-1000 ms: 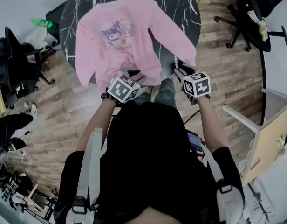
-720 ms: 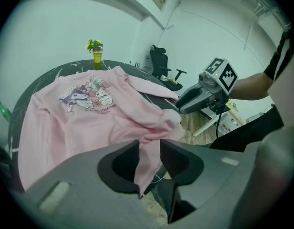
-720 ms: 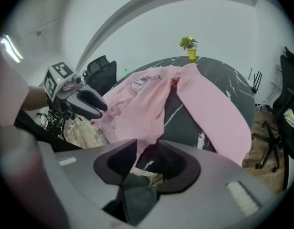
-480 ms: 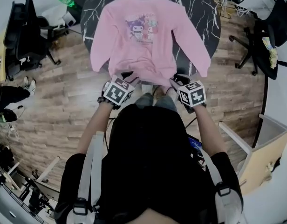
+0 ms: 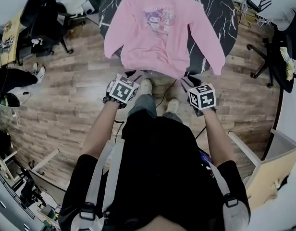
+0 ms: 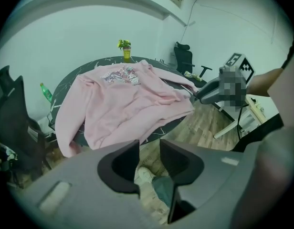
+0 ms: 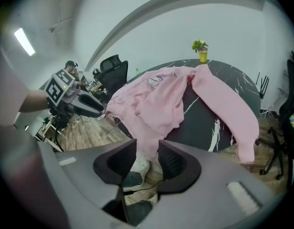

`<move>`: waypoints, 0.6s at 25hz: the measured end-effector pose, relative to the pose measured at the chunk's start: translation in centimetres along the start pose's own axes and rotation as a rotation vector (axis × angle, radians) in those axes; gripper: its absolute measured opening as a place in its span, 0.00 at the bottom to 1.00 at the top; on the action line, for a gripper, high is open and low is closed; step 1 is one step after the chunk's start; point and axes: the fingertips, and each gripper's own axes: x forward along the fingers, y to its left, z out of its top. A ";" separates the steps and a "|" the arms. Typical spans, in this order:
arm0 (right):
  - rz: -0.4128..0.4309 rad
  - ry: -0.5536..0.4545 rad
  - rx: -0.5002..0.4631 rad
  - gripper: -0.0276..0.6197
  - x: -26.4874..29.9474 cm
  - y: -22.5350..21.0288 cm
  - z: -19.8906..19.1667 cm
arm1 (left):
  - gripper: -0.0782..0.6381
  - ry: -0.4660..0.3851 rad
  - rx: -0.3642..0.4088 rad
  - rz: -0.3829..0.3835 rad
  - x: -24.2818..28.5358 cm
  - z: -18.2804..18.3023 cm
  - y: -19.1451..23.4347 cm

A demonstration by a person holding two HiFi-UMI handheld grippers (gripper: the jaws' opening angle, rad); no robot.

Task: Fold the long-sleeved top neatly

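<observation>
A pink long-sleeved top point(image 5: 162, 32) with a cartoon print lies face up on the round dark marble table point(image 5: 224, 6). Its hem and both sleeves hang over the edge. My left gripper point(image 5: 130, 75) hovers just short of the hem's left end; in the left gripper view its jaws point(image 6: 149, 148) stand apart with only floor and a shoe between them. My right gripper point(image 5: 188, 80) is near the hem's right end. In the right gripper view the top point(image 7: 161, 99) hangs just beyond its parted, empty jaws point(image 7: 147, 149).
Black office chairs stand at the left point(image 5: 42, 18) and right point(image 5: 277, 57) of the table. A small plant in a yellow pot point(image 7: 202, 51) sits at the table's far edge, and a green bottle point(image 6: 46, 92) stands behind it. A light wooden cabinet point(image 5: 275, 162) is at the lower right. The person's shoes point(image 5: 145, 86) are on the wood floor below the hem.
Both grippers have drawn back from the hem toward the person. The table and top now sit higher in the head view. The person's shoes have come into sight.
</observation>
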 end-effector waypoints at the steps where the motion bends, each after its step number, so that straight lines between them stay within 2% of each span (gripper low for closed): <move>1: -0.016 -0.004 0.006 0.27 -0.1 0.2 -0.2 | 0.31 0.002 0.002 0.022 -0.2 -0.3 0.6; 5: -0.091 -0.020 0.080 0.28 0.4 0.4 -0.9 | 0.31 0.005 0.008 0.089 -0.6 -0.9 3.9; 7: -0.129 -0.028 0.129 0.30 0.9 0.1 -0.9 | 0.32 0.014 0.052 0.092 -0.1 -1.0 5.3; 12: -0.181 -0.056 0.273 0.35 3.1 0.2 -0.6 | 0.34 0.090 0.264 0.015 2.3 -2.0 6.4; 15: -0.227 -0.067 0.334 0.35 4.2 0.3 -0.5 | 0.34 0.129 0.333 -0.047 3.2 -2.5 6.5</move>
